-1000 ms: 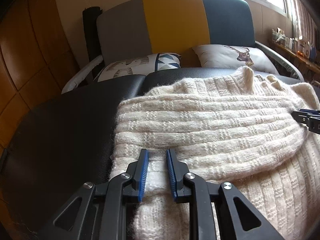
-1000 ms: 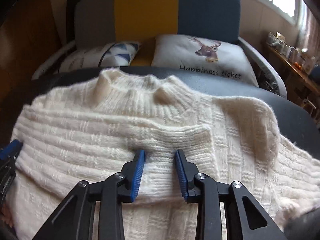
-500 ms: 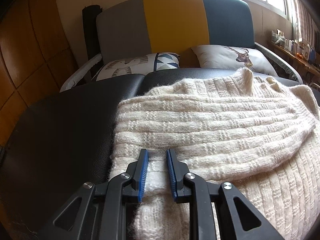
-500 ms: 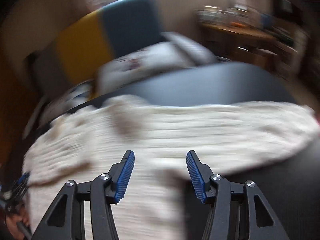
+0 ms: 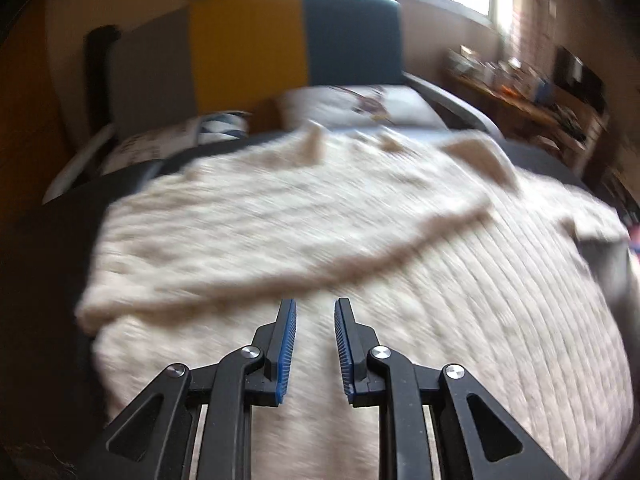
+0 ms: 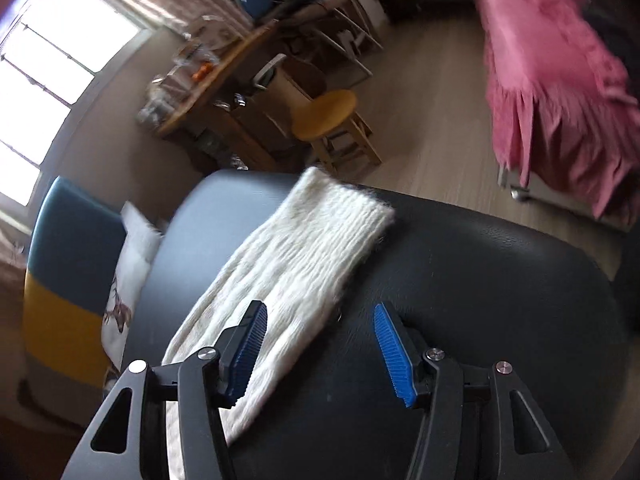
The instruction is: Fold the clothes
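Black padded counter (image 6: 480,280) carries a cream knit sweater (image 5: 320,220), one sleeve (image 6: 304,256) lying outstretched. Left tongs (image 5: 315,344) hover narrowly parted, empty; right tongs (image 6: 320,352) gape wide, empty, beside that sleeve. Soft, floppy, bulky knit: best gripped at the cuff.

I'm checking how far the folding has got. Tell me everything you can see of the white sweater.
The sweater is a cream, chunky ribbed knit, fuzzy-looking, lying spread on a dark padded surface. One sleeve is folded across the chest, with a shadowed edge showing the overlap. The collar points toward the pillows at the back. The other sleeve lies flat, stretched out on the dark surface, cuff outward. The left tongs hang over the lower body; the right tongs are open, one finger over that sleeve. Whether either touches is unclear.
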